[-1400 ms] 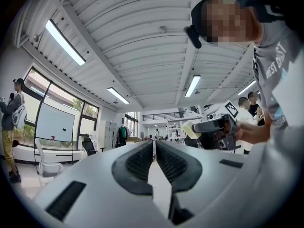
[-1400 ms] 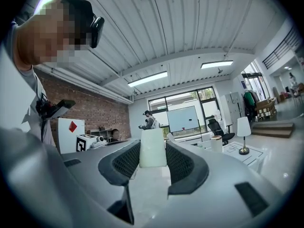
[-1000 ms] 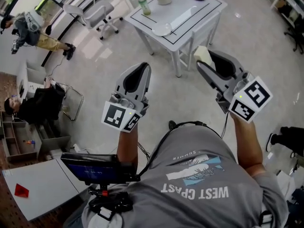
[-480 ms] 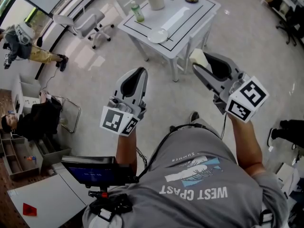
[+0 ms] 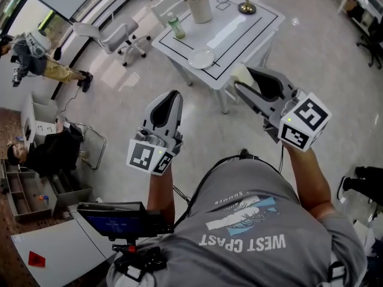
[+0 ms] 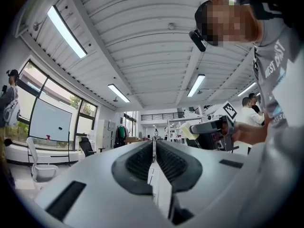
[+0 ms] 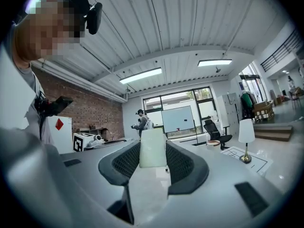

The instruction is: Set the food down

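pale food block point(image 7: 153, 147) — upright, pinched between the right gripper's point(image 7: 153, 161) jaws

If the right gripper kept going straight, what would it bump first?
Probably nothing nearby. The right gripper, holding the food, points about level, seemingly over the white table toward a far whiteboard. Depth unclear.
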`<state>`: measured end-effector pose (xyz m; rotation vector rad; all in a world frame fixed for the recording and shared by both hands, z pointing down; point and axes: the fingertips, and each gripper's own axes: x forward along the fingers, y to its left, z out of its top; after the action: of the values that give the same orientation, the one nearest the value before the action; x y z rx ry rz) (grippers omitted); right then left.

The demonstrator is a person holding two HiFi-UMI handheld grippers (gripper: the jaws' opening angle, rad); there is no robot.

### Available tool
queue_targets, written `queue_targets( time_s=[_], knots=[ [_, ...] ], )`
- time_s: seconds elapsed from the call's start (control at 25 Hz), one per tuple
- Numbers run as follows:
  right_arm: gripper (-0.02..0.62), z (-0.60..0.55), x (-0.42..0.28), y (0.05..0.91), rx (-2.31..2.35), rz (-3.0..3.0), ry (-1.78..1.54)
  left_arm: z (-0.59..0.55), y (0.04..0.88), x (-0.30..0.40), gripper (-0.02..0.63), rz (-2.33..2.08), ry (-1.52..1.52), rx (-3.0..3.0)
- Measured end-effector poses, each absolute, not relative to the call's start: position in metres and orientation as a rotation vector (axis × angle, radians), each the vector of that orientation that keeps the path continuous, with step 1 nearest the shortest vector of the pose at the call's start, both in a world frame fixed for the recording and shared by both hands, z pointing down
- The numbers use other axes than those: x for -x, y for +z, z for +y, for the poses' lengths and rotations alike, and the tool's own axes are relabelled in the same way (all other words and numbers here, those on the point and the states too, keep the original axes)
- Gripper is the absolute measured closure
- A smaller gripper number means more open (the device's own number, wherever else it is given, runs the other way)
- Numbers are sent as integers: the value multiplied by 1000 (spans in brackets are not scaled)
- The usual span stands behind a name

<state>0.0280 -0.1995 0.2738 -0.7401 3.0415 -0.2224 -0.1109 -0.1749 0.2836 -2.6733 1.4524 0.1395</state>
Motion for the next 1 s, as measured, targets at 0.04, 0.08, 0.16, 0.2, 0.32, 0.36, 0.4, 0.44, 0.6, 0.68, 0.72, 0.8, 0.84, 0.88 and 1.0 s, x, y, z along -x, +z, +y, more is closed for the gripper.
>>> queue_targets(
  time_s=[0.04,0.08,0.16,0.2,0.32,0.36,0.4,0.44,0.6,0.68,0.72,0.8,0.84,0.88,1.0],
  knots=[
    [430,-204,-30,272,729,3044,-221,-178,283,108,595,1459,138,2669],
    [430,-208,-32,272,719,3047,-221,-181,283,104,595,1464,134,2665],
    [430,-219,-38,274,697,3053,-223,-190,284,97,595,1478,124,2654],
    [430,-226,-42,276,686,3056,-223,-195,284,94,595,1488,124,2647],
    [430,-244,-48,281,671,3060,-228,-206,288,87,594,1513,122,2637],
    [430,-248,-48,283,669,3060,-236,-209,290,86,595,1515,116,2641],
    [430,-251,-48,285,668,3060,-245,-211,292,85,595,1516,107,2646],
    [430,-254,-47,287,666,3062,-254,-213,293,85,595,1518,98,2650],
    [430,-265,-39,293,672,3074,-277,-223,296,96,595,1534,100,2657],
    [430,-273,-32,295,689,3074,-284,-230,299,101,595,1524,104,2669],
    [430,-276,-28,296,697,3074,-288,-234,301,104,595,1514,103,2677],
    [430,-281,-18,299,705,3076,-294,-242,303,113,594,1502,101,2689],
    [430,-283,-12,299,711,3078,-296,-246,303,119,595,1499,103,2693],
    [430,-287,-6,299,720,3078,-297,-250,302,125,595,1493,108,2697],
    [430,-301,10,298,762,3075,-293,-264,300,141,595,1463,111,2706]
  ],
)
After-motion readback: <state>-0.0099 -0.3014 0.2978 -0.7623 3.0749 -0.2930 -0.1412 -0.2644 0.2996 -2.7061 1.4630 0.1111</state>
